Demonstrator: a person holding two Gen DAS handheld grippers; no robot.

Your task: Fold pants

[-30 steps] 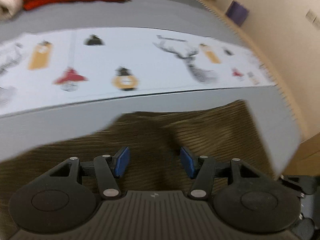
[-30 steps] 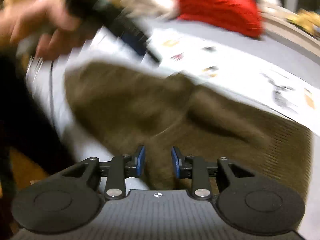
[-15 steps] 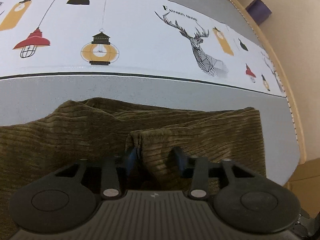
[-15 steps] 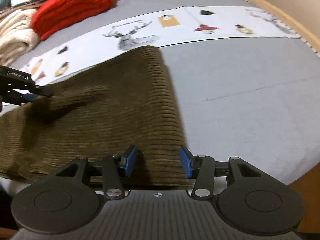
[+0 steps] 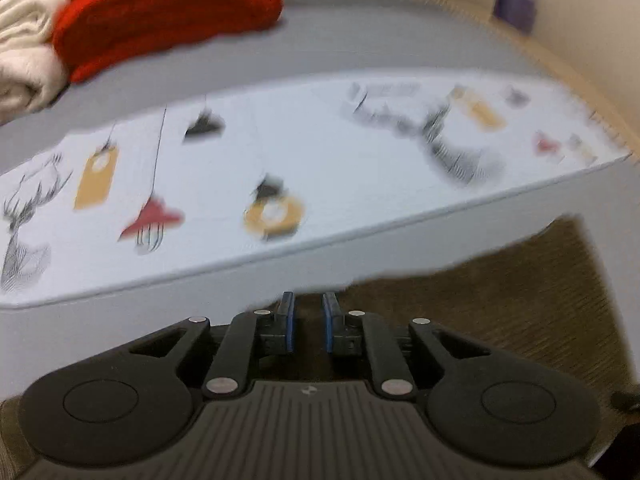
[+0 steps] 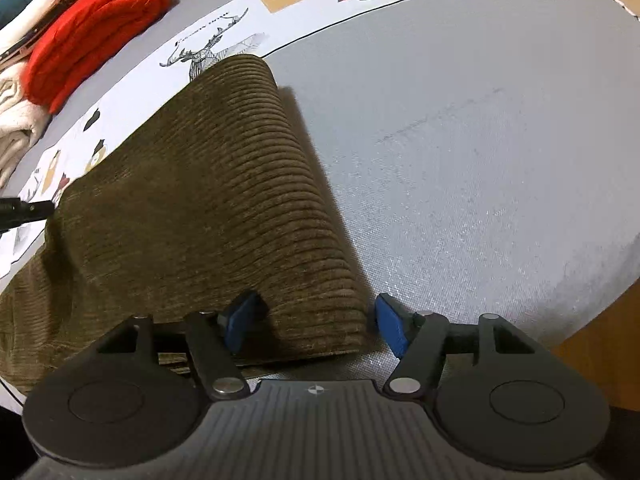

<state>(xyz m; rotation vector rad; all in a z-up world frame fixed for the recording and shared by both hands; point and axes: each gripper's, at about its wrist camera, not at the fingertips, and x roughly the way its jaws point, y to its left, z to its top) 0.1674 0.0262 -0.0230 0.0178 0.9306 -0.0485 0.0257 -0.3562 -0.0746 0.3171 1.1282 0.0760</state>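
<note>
The brown corduroy pants (image 6: 224,200) lie on the grey sheet (image 6: 480,160), with their right edge folded over in a thick roll. My right gripper (image 6: 316,322) hangs over the near end of that roll. Its jaws are opening; the cloth lies between them, with the right pad beside it on the sheet and no grip. In the blurred left wrist view the pants (image 5: 500,304) fill the lower right. My left gripper (image 5: 307,320) is closing to a narrow gap with brown cloth pinched between its pads. Its tip (image 6: 28,212) shows at the pants' raised left edge.
A white printed strip (image 5: 320,168) with lamps and deer crosses the bed beyond the pants. Folded red (image 6: 96,28) and cream (image 6: 16,120) garments are stacked at the far left. The bed's wooden edge (image 6: 592,344) runs close on the right, and a purple box (image 5: 514,8) stands by the wall.
The left jaws have come together on a fold of the pants and that view has swung upward. The right gripper swung round to the pants' folded edge and its jaws have widened.
</note>
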